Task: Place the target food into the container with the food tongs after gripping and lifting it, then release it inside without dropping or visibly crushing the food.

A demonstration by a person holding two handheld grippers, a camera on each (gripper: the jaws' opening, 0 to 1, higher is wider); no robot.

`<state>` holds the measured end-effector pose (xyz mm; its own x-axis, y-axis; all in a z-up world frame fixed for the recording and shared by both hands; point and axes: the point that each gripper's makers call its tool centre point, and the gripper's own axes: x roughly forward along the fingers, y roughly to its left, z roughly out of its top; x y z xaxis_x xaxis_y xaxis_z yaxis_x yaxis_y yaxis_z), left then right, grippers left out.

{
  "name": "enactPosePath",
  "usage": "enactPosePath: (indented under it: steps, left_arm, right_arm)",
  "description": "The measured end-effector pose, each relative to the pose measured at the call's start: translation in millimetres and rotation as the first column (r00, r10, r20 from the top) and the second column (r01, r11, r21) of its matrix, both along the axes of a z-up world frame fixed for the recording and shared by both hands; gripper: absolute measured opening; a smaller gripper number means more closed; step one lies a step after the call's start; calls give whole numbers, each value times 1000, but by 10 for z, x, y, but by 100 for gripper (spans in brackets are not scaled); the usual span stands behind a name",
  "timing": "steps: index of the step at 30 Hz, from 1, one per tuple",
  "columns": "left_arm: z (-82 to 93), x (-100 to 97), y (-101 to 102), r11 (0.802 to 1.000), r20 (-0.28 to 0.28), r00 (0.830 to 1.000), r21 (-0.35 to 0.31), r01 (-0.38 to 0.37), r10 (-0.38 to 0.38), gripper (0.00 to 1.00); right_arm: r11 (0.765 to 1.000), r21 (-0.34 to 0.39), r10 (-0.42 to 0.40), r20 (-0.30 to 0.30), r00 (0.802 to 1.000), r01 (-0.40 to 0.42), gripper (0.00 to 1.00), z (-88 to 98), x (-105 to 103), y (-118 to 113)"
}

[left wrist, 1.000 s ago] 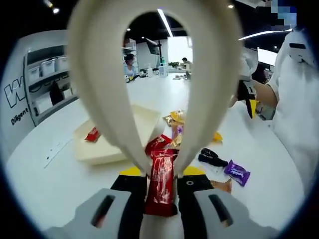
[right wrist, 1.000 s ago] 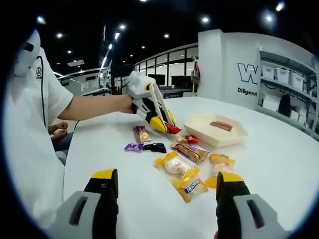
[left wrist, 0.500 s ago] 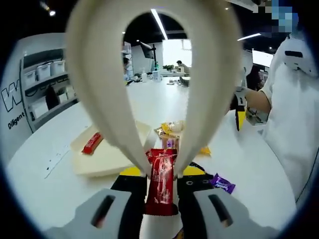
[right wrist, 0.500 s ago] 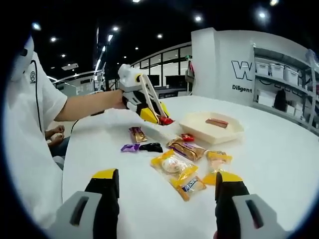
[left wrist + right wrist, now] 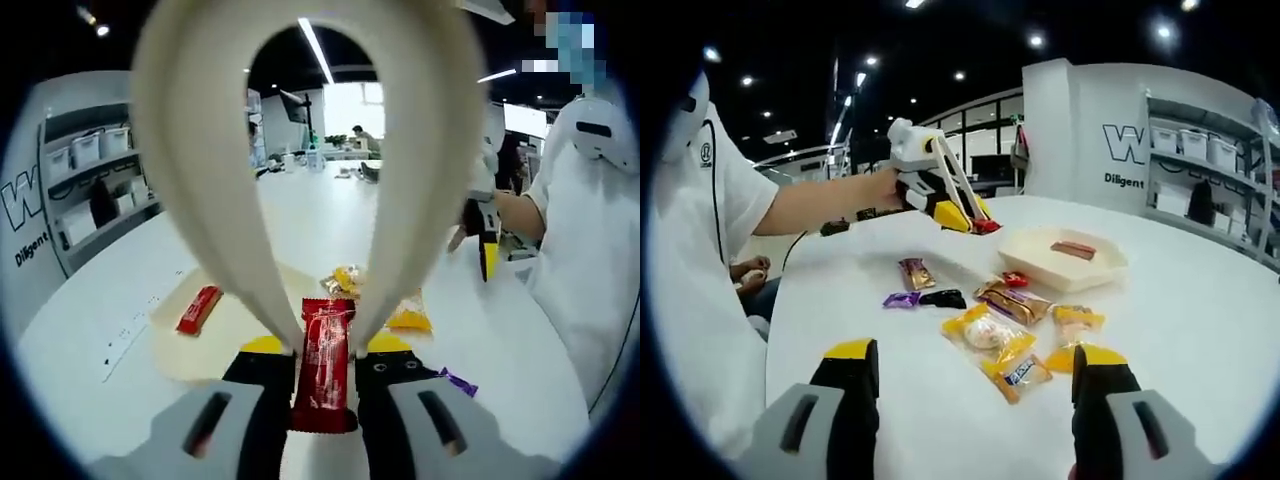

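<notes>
Target food: a red foil-wrapped snack bar (image 5: 325, 360), long and narrow, glossy wrapper with crimped ends and small pale print, uncrushed as far as can be seen. It is pinched upright between the two cream tips of the food tongs (image 5: 300, 150), whose arms bow wide and converge just above the left gripper (image 5: 325, 375). That gripper's yellow-tipped black jaws are pressed against the outsides of the tong arms, squeezing them closed on the bar. In the right gripper view the same left gripper (image 5: 940, 195) is held up in a hand (image 5: 880, 188), tongs angled downward, the red bar (image 5: 986, 226) at their tip, in the air above the white table (image 5: 1240, 330) and just beside the near rim of the container (image 5: 1060, 262). The container is a shallow cream tray; one red-brown wrapped bar (image 5: 1074, 249) already lies inside it, also seen in the left gripper view (image 5: 199, 309). Loose on the table near the tray: a yellow packet with a round pastry (image 5: 984, 331), a brown-gold packet (image 5: 1013, 303), a small red candy (image 5: 1014, 279), a black candy (image 5: 943, 298), a purple candy (image 5: 902, 299), an orange packet (image 5: 1074, 320). Right gripper (image 5: 975, 385): jaws wide apart, nothing between them, held low over the table near the person's white sleeve (image 5: 725, 190).
</notes>
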<state>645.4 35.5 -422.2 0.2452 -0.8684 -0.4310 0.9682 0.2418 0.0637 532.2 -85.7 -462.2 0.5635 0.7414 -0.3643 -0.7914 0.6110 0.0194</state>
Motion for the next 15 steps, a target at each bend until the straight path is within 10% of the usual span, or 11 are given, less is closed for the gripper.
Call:
enactPosePath:
  steps: [15]
  left_arm:
    - [45, 427, -224, 1000, 12, 1000, 8, -3, 3, 22]
  right_arm:
    - [1000, 15, -13, -5, 1000, 13, 78, -14, 31, -74]
